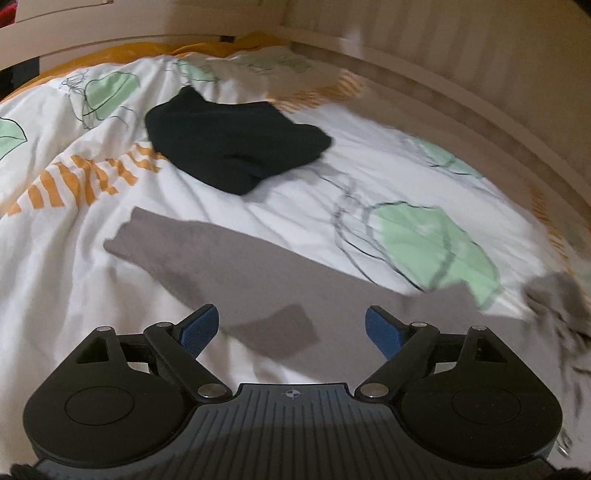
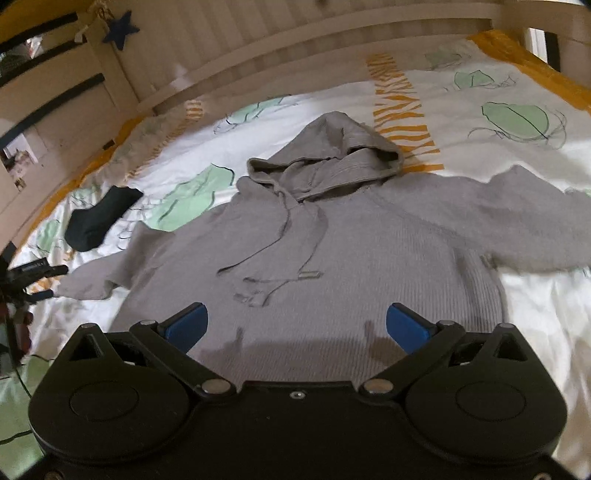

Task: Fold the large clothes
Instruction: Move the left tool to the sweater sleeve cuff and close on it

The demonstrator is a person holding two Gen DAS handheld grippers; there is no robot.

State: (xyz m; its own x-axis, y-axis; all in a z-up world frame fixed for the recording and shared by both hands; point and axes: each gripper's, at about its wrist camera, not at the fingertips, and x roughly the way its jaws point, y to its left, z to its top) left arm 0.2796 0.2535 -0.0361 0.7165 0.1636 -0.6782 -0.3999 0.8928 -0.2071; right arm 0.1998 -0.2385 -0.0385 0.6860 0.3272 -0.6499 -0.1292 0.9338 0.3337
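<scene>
Covering the bed is a white duvet (image 2: 332, 99) printed with green leaf shapes and orange stripes, with a mustard-yellow sheet showing at its edges; a pale slatted bed frame (image 2: 258, 48) runs along the far side of the duvet, and a dark blue star (image 2: 120, 29) hangs on the frame near its left end in the right wrist view. On the duvet lies a grey hoodie (image 2: 369, 240), front up, hood toward the frame, both sleeves spread out sideways and its drawstrings trailing down the chest; a folded black garment (image 1: 232, 144) rests on the duvet well apart from the hoodie, off its left sleeve. The right gripper (image 2: 297, 326) has its blue pads spread wide with nothing between them; it hovers over the lower body of the hoodie, whose hem sits just below the fingertips, and no contact shows. The left gripper (image 1: 291, 325) also stands wide and empty; beyond it on the duvet lies a grey sleeve (image 1: 229, 254), with the black garment farther off toward the frame; the blurred grey mass at the right edge of the left wrist view is probably the rest of the hoodie. At the left edge of the right wrist view dark gear shows beside the duvet, likely the left gripper itself.
</scene>
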